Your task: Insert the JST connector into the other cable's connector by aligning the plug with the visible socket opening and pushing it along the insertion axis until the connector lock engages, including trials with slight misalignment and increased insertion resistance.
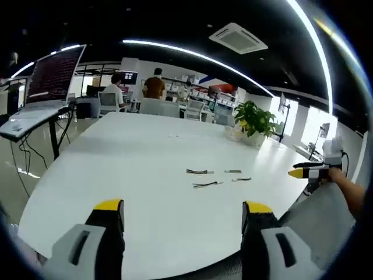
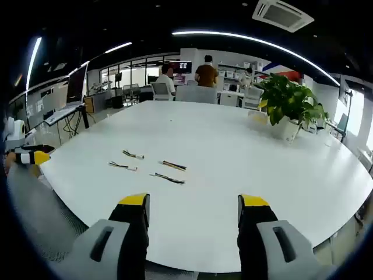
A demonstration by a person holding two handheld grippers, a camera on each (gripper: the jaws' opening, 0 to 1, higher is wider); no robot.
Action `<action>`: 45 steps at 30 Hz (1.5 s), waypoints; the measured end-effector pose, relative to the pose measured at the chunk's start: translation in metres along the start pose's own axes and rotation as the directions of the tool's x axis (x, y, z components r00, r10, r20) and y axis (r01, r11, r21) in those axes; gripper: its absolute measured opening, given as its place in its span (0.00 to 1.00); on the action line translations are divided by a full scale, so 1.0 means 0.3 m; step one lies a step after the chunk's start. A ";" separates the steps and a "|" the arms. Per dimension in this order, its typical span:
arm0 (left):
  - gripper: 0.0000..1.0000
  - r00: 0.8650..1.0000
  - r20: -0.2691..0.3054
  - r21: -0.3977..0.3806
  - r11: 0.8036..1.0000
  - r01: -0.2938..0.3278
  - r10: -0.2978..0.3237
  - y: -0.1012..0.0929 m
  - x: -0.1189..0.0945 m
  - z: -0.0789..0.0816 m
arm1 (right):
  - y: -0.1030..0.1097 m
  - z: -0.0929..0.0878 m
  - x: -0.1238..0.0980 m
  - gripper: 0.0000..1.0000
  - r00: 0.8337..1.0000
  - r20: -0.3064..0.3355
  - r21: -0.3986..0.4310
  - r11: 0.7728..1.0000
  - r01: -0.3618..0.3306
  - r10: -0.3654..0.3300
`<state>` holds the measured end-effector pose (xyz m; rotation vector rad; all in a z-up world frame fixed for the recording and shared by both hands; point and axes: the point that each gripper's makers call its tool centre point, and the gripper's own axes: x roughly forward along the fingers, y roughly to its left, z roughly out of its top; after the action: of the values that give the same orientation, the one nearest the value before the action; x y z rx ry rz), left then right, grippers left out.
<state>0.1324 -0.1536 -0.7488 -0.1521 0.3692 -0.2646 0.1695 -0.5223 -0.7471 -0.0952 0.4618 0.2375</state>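
Four short cable pieces lie loose near the middle of the white surface (image 2: pixel 280 169), well apart from both hand-held grippers. In the right gripper view they read as one cable (image 2: pixel 133 154) farthest back, a second cable (image 2: pixel 122 166) to its left and nearer, a third cable (image 2: pixel 174 165) to the right, and a fourth cable (image 2: pixel 169 178) nearest the camera. In the left gripper view the same group appears as a cluster (image 1: pixel 213 178) toward the right of the surface (image 1: pixel 134 157). None touches another; which piece carries the plug and which the socket is too small to tell.

The left hand-held gripper (image 1: pixel 182 213) hangs at the near edge of the surface with its yellow-tipped jaws spread wide and nothing between them. The right hand-held gripper (image 2: pixel 192 210) stands likewise, jaws wide apart and empty, at another stretch of the edge. Each enters the other's view at the margin: the right one (image 1: pixel 312 172) held by a sleeved arm, the left one (image 2: pixel 26 156) at the far left.

Judged from this arrangement, the task is at its start: no cable is grasped, no connectors are aligned, nothing is mated. Reaching, picking up one cable per gripper, alignment, insertion and lock engagement all remain.

A potted plant (image 2: pixel 288 108) stands at the far side of the surface; people sit at desks behind.
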 end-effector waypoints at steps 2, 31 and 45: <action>0.80 1.000 -0.003 0.002 1.000 0.001 -0.001 0.000 0.001 -0.002 | 0.000 0.001 0.000 0.59 1.000 0.000 0.001 1.000 0.000 0.000; 0.78 1.000 -0.002 0.002 1.000 0.001 -0.001 0.001 -0.002 -0.002 | 0.005 -0.006 0.000 0.59 1.000 -0.008 -0.002 1.000 -0.007 0.007; 0.78 1.000 -0.025 -0.001 1.000 0.002 -0.002 0.002 -0.009 -0.017 | 0.024 -0.025 -0.003 0.60 0.999 -0.038 -0.030 0.999 -0.027 0.026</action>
<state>0.1283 -0.1527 -0.7527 -0.1500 0.3938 -0.2687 0.1637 -0.5165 -0.7535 -0.1237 0.4968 0.2695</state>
